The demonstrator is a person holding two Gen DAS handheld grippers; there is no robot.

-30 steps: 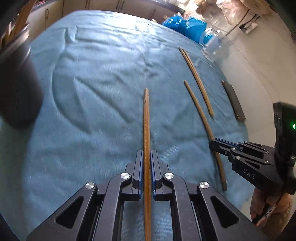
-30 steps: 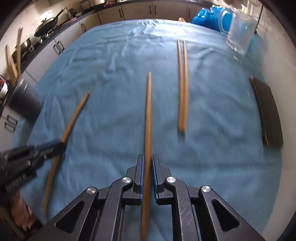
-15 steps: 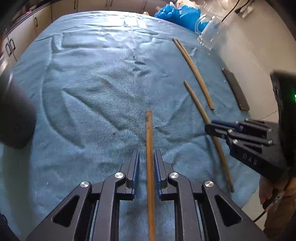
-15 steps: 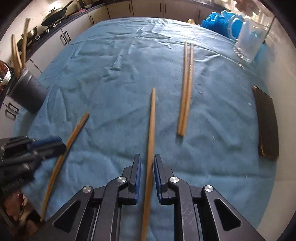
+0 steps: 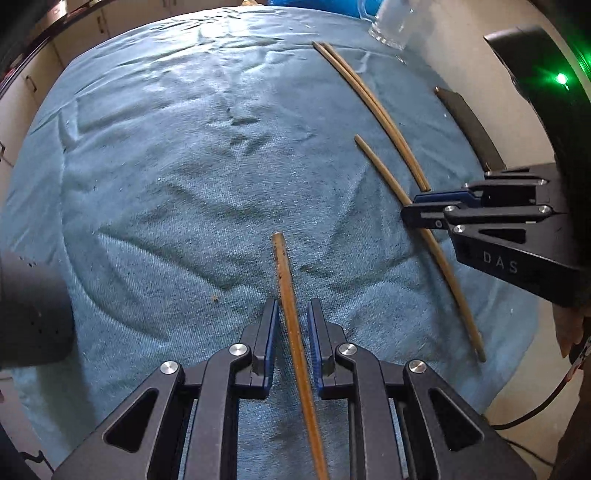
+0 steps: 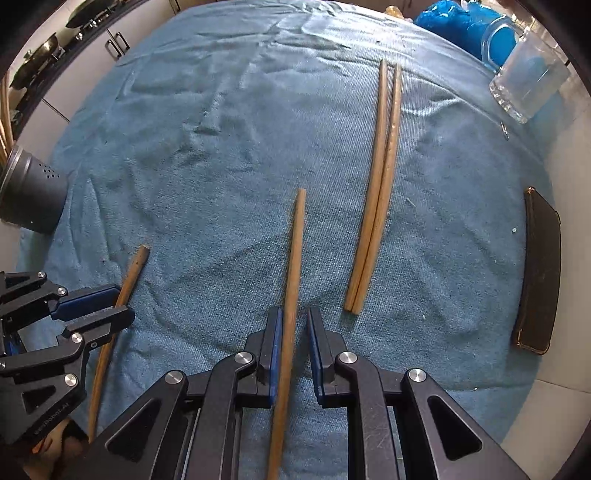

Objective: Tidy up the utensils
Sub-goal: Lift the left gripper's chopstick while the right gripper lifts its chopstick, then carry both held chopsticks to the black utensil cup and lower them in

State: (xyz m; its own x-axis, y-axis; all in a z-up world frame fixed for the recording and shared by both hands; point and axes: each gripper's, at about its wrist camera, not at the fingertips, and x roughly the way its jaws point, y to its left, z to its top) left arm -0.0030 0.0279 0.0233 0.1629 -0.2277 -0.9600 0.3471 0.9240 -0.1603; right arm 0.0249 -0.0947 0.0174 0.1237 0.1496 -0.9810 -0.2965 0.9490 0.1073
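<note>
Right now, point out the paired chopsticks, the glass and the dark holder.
paired chopsticks (image 6: 380, 192), right wrist view, mid-shaft.
glass (image 6: 528, 85), right wrist view, side wall.
dark holder (image 6: 33, 192), right wrist view, perforated side.

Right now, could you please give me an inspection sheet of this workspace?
Surface: blue towel, wrinkled, covering the counter.
Job's things: one chopstick between the left tongs; another chopstick between the right tongs; touching chopstick pair; dark holder at the left edge.
Clutter: glass mug, blue bag, dark flat case.
Grippers: both open, chopsticks lying loose.
Cables: black cable at the right edge.
Surroundings: cabinets, cookware.
</note>
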